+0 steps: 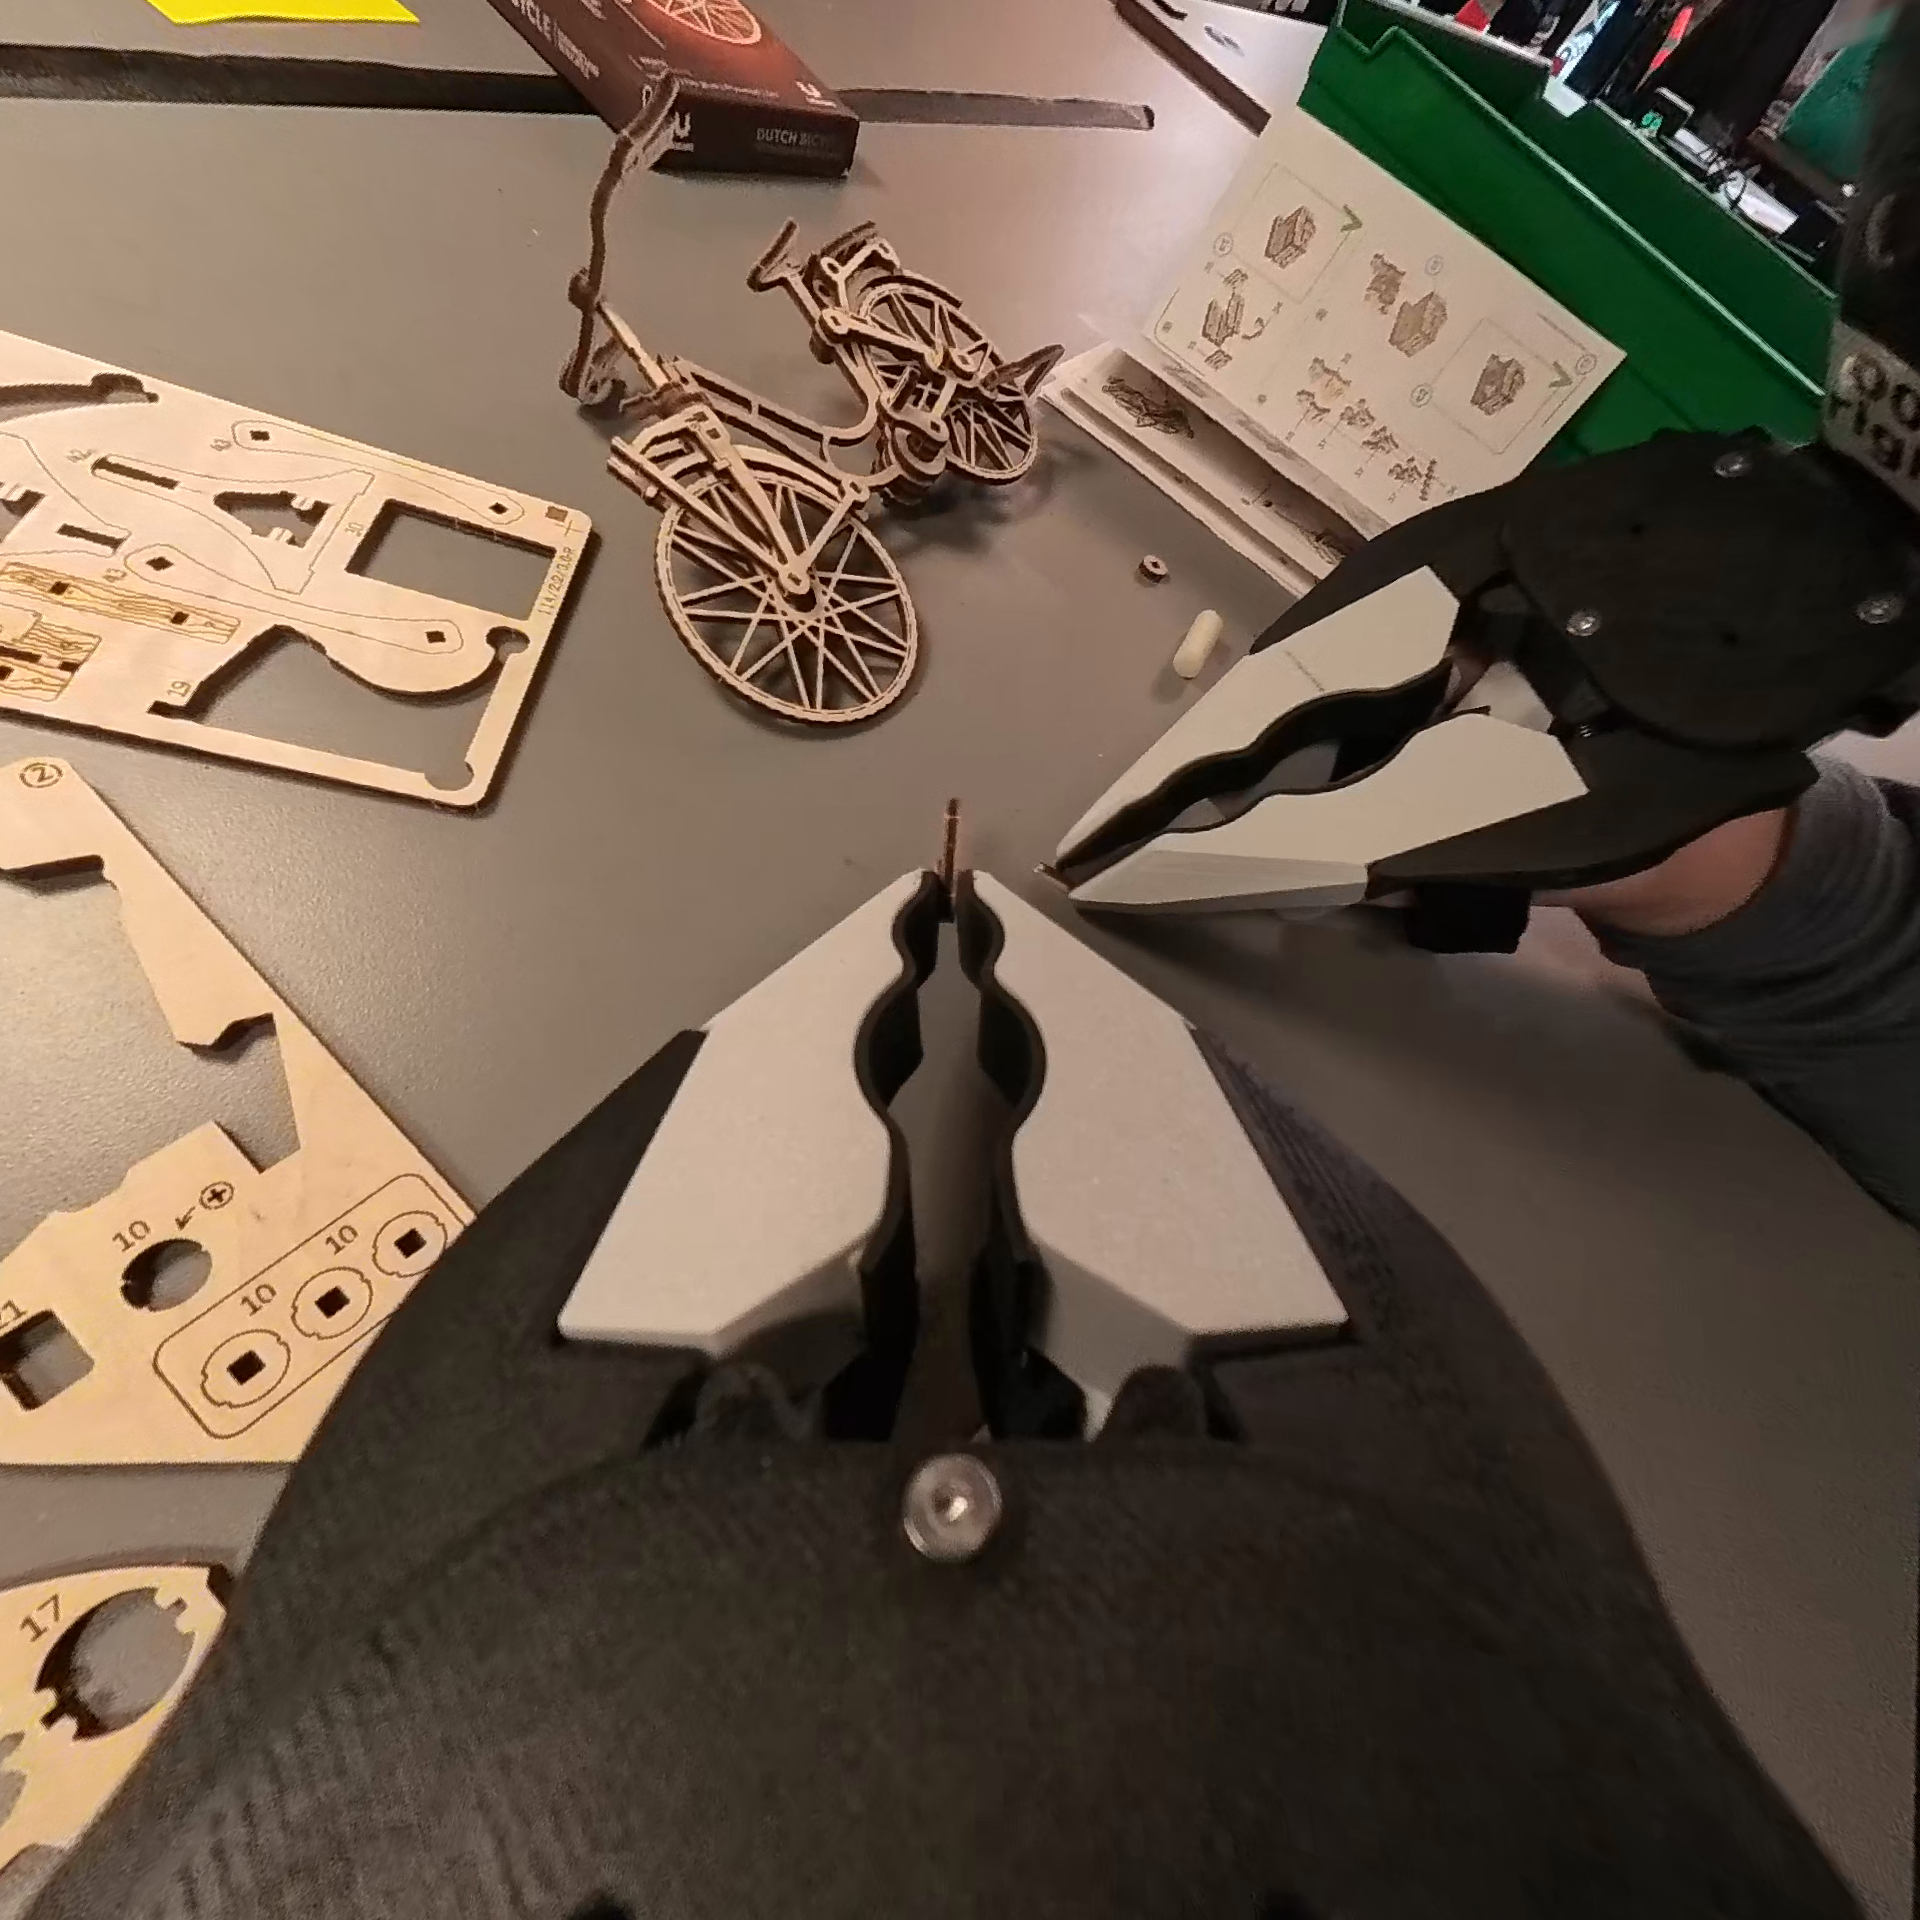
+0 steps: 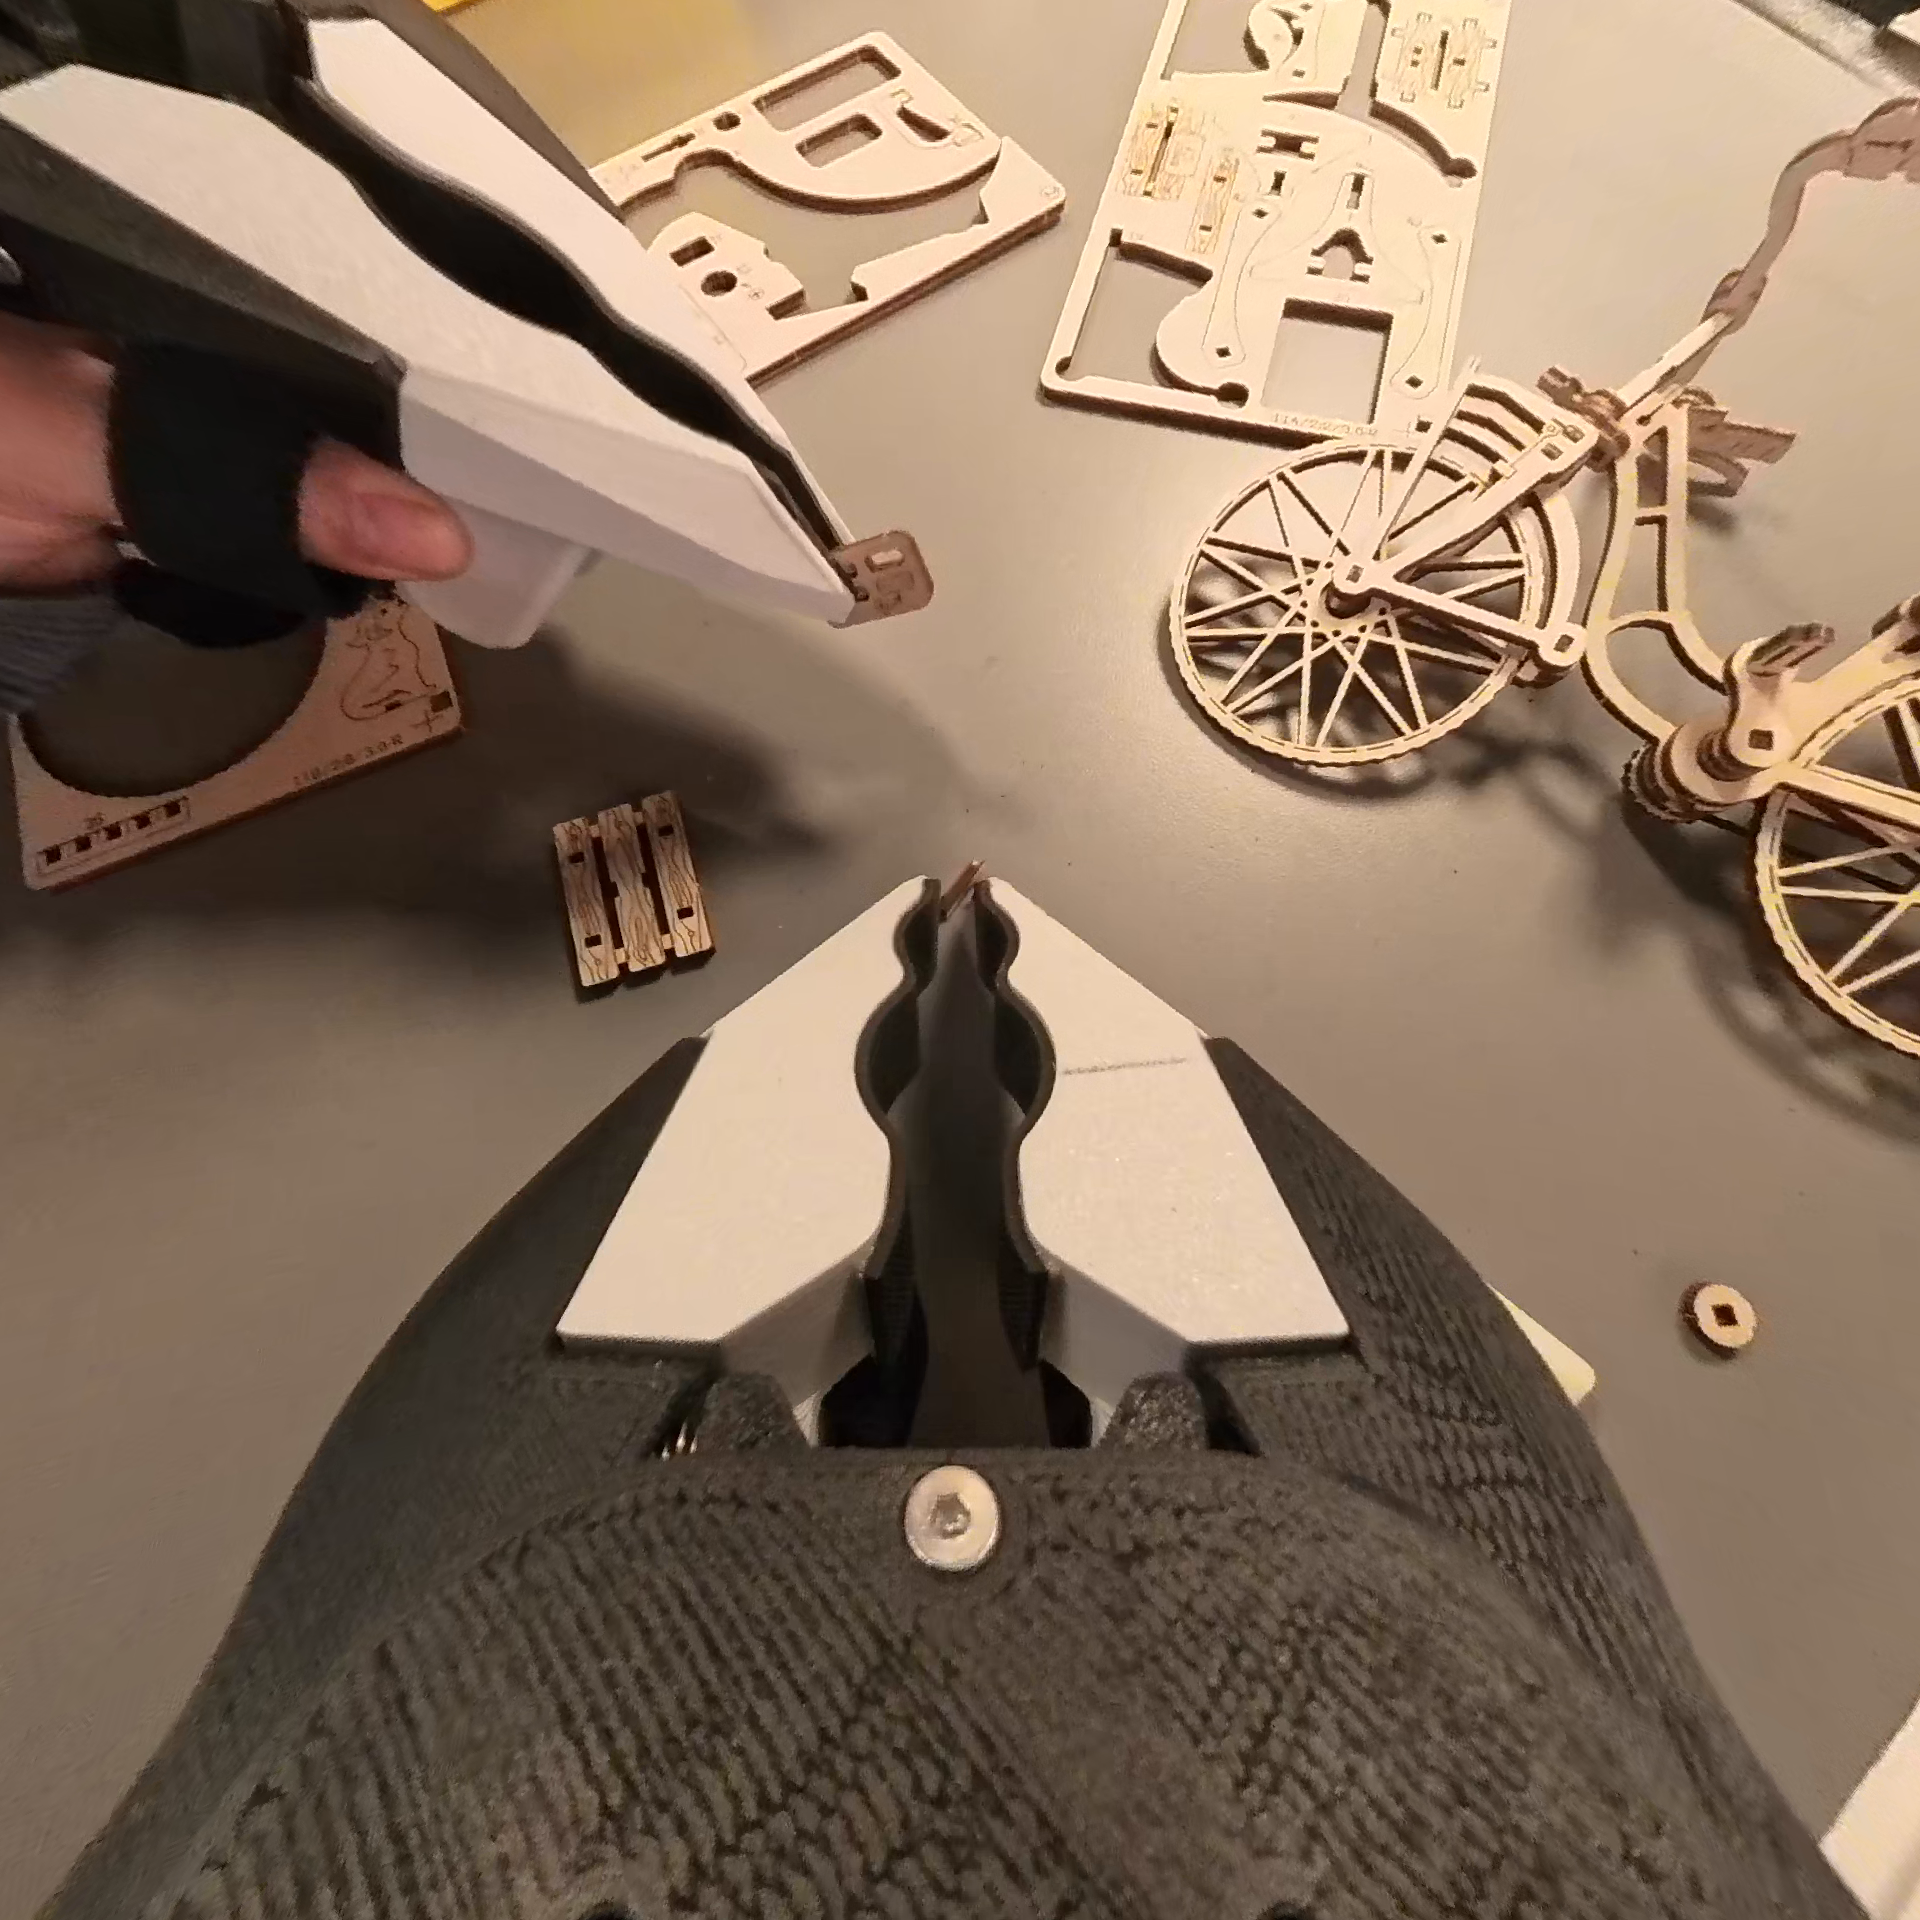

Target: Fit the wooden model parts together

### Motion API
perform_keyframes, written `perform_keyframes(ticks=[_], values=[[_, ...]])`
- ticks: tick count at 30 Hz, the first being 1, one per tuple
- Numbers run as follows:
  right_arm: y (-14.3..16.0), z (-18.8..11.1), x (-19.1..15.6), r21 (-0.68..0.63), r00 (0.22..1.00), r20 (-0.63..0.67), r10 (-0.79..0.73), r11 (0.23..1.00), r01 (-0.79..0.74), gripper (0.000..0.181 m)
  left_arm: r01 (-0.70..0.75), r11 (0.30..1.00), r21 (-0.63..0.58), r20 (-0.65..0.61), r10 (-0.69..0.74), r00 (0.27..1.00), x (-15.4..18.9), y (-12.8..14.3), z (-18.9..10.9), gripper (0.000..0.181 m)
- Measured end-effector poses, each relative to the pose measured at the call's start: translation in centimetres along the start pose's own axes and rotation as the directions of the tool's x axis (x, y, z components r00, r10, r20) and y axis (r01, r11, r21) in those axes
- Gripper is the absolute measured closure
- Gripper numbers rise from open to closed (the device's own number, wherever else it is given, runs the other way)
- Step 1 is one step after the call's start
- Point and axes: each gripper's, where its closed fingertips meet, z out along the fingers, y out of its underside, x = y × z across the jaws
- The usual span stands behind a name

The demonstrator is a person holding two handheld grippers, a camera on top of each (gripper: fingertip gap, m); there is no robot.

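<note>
Your left gripper [image 1: 951,878] is clamped on a small flat wooden piece [image 2: 885,575], seen edge-on in the left wrist view and, from the right wrist view, as a rounded tab with a slot sticking out past the tips. It is held above the grey table [image 1: 727,935], clear of the surface.

Your right gripper [image 2: 961,891] pinches a thin wooden sliver [image 2: 964,881] at its very tips; only a short end shows. In the left wrist view its tips sit low, just beside your left gripper's tips, the two pieces near but apart.

The wooden bicycle model [image 1: 790,488] lies on its side beyond both grippers. Punched-out plywood sheets [image 1: 260,582] lie to the left of it. A small slatted wooden panel [image 2: 634,894] lies flat on the table near the right gripper's tips. A small wooden washer [image 2: 1720,1320] lies alone to the right. An instruction sheet [image 1: 1382,343] rests by the green bin [image 1: 1558,208].
</note>
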Motion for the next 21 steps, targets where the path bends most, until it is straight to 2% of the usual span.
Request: perform_keyframes(ticks=[4,8,13,21], values=[[0.07,-0.09,0.68,-0.008,0.998,-0.057,-0.013,1.0,0.013,0.174,0.002,1.0,-0.001,-0.004,-0.002,1.0,0.04,0.01,0.0,0.18],[-0.29,-0.2,0.54,0.023,1.0,-0.024,-0.019,1.0,0.02,0.168,0.005,1.0,-0.002,-0.009,-0.005,1.0,0.07,0.02,0.0,0.18],[-0.53,-0.28,0.3,0.039,0.999,0.022,-0.033,0.999,0.032,0.171,0.006,1.0,-0.004,-0.013,-0.006,1.0,0.1,0.03,0.02,0.18],[-0.14,0.21,0.18,-0.001,0.996,0.002,-0.086,0.996,0.086,0.18,0.003,1.0,-0.008,-0.015,-0.003,1.0,0.16,0.09,0.06,0.18]])
